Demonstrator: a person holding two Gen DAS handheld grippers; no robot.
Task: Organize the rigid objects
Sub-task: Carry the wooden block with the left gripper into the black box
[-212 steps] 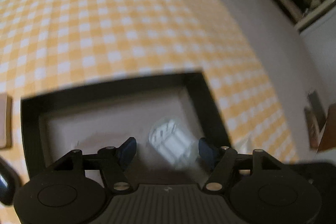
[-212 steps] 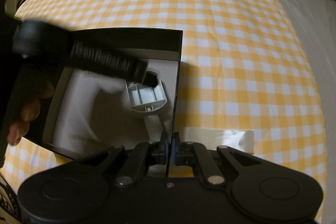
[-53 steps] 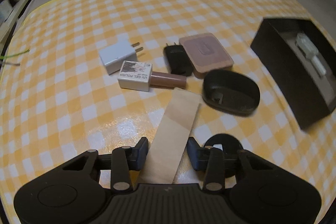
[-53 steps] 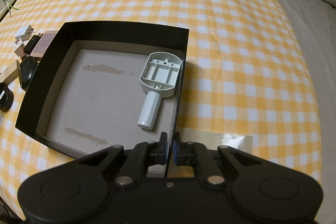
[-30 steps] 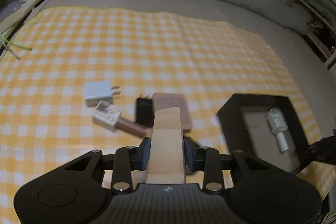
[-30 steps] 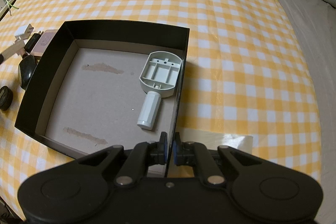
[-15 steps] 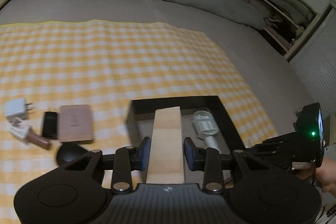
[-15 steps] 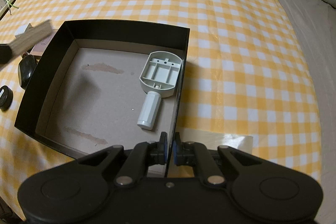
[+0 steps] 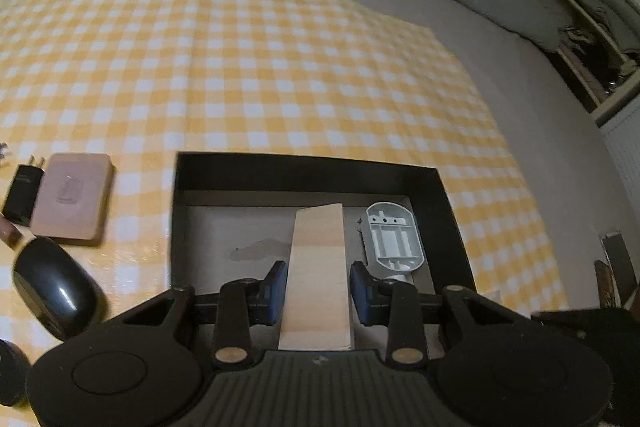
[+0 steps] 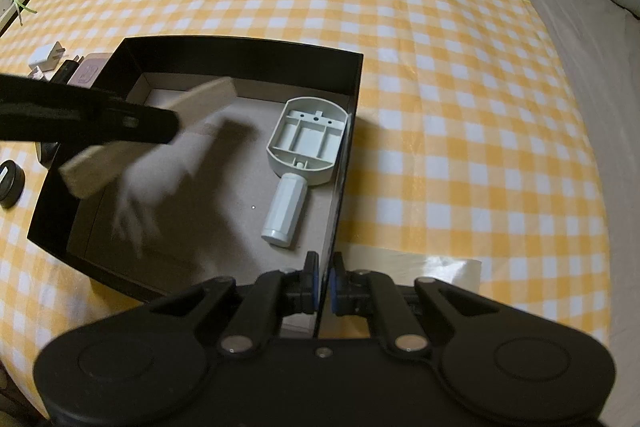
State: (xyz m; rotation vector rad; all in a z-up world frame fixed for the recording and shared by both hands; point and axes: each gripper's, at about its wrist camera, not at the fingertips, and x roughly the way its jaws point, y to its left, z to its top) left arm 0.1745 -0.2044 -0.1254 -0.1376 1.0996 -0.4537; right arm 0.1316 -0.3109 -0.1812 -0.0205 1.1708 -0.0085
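My left gripper is shut on a flat wooden block and holds it above the inside of the black box. In the right wrist view the block hangs over the box's left half, held by the left gripper. A white plastic holder with a handle lies in the box by its right wall; it also shows in the left wrist view. My right gripper is shut on the box's right wall at its near corner.
On the yellow checked cloth left of the box lie a pink flat case, a black charger, a black oval case and a round black lid. A white charger lies farther left. Grey bedding surrounds the cloth.
My left gripper picked up the wooden block from the cloth and carried it right, over the box, and lower into it. My right gripper has stayed shut on the box wall.
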